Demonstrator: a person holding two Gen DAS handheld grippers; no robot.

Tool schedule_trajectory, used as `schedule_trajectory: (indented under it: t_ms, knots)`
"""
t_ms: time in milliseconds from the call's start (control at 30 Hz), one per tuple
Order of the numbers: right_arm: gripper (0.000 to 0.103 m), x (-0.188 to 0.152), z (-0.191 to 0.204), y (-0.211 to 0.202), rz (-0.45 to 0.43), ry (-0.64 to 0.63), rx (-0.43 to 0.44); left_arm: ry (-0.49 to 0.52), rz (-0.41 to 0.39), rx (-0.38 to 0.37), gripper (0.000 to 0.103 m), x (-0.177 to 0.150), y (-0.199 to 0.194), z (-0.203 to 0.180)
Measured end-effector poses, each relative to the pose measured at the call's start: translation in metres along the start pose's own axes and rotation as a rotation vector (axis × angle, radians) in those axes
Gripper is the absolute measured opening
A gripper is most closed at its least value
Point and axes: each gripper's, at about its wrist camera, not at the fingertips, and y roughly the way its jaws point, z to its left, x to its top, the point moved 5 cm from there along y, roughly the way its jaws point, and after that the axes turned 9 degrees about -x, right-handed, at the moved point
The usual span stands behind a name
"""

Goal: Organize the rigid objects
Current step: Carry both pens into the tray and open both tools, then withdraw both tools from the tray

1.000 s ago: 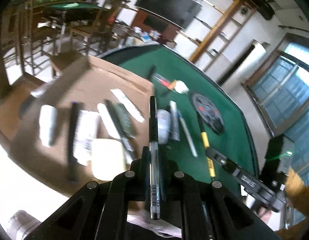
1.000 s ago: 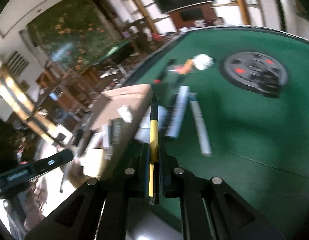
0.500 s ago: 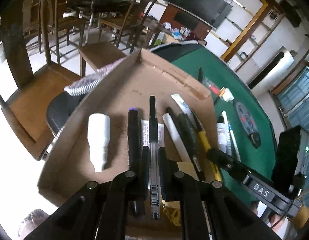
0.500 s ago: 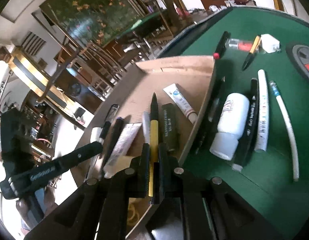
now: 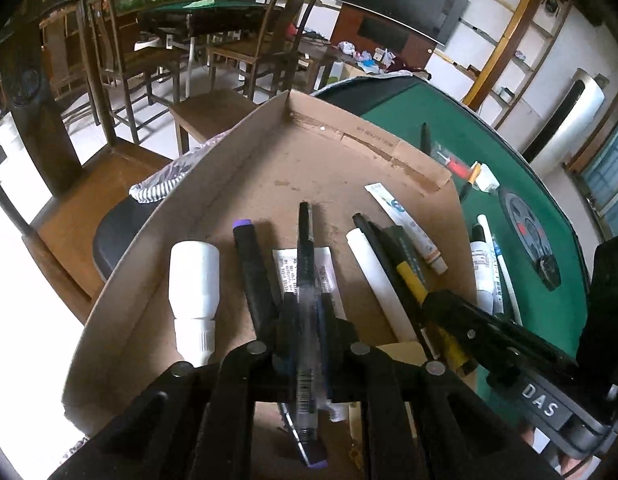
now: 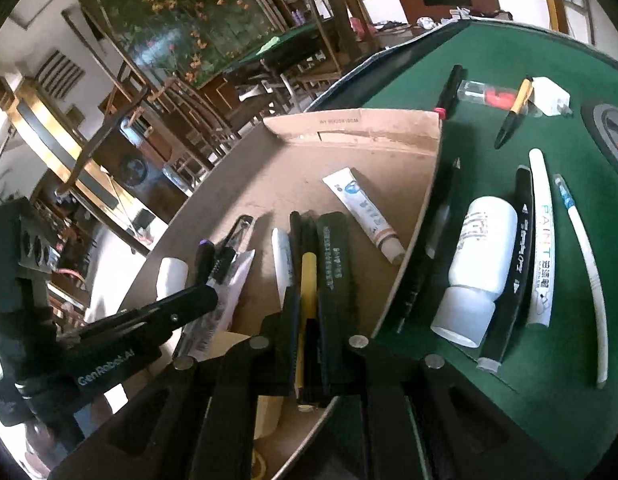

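Observation:
My left gripper (image 5: pixel 305 304) is shut on a clear black-capped pen (image 5: pixel 304 248) and holds it low over the cardboard tray (image 5: pixel 317 160). My right gripper (image 6: pixel 307 300) is shut on a yellow-and-black pen (image 6: pixel 308 280) over the same tray (image 6: pixel 277 176), beside a dark green stick (image 6: pixel 335 252). In the tray lie a white bottle (image 5: pixel 194 280), a purple-capped marker (image 5: pixel 249 264), a white tube (image 5: pixel 405 220) and several pens. The right gripper shows at the right of the left wrist view (image 5: pixel 429 300); the left one shows at the left of the right wrist view (image 6: pixel 213 296).
On the green felt table (image 6: pixel 509 60) right of the tray lie a white bottle (image 6: pixel 477 264), a black marker (image 6: pixel 517 256), a white paint marker (image 6: pixel 543 240), a thin white pen (image 6: pixel 585 256), an orange-black pen (image 6: pixel 513 114) and a dark disc (image 5: pixel 529 240). Wooden chairs (image 5: pixel 121 52) stand beyond the tray.
Both grippers have moved from over the felt to low over the cardboard tray, each still holding its pen. The two grippers now sit side by side above the tray's contents.

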Motion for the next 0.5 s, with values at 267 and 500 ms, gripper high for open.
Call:
schedule_trajectory:
  t_ms: [267, 500]
  knots:
    - [0.05, -0.001, 0.0, -0.033, -0.066, 0.006, 0.091, 0.037, -0.083, 0.011, 0.062, -0.003, -0.024, -0.012]
    - [0.06, -0.01, -0.026, -0.078, -0.119, 0.046, 0.135, 0.099, -0.148, -0.009, 0.076, -0.015, -0.053, -0.052]
